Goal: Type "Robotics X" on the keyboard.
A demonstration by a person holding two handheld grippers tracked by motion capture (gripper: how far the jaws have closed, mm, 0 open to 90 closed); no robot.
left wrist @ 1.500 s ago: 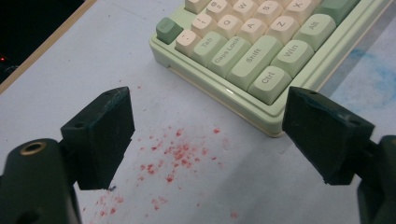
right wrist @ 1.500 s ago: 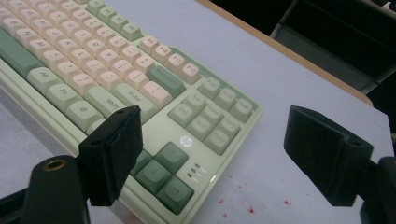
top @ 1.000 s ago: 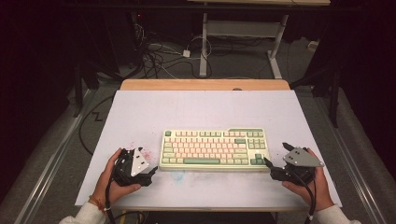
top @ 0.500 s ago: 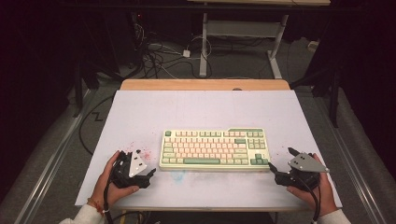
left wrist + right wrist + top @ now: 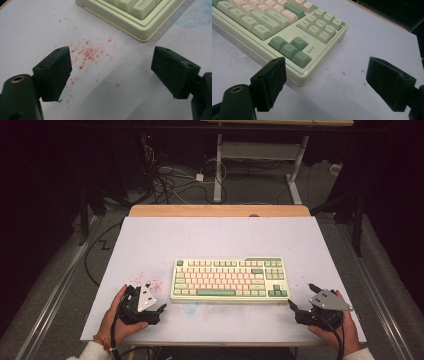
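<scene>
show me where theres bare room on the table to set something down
The widest free patch lies behind the keyboard, up to the table's wooden far edge. Bare strips run along both sides. The near edge is crowded: the left gripper and right gripper flank the keyboard's front corners.

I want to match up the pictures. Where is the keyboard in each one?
High view: the keyboard lies mid-table, between the two grippers.
Left gripper view: its near corner with the Ctrl key sits at the top.
Right gripper view: its arrow-key corner fills the upper left.
Shared landmark: the red specks on the white table top.
</scene>
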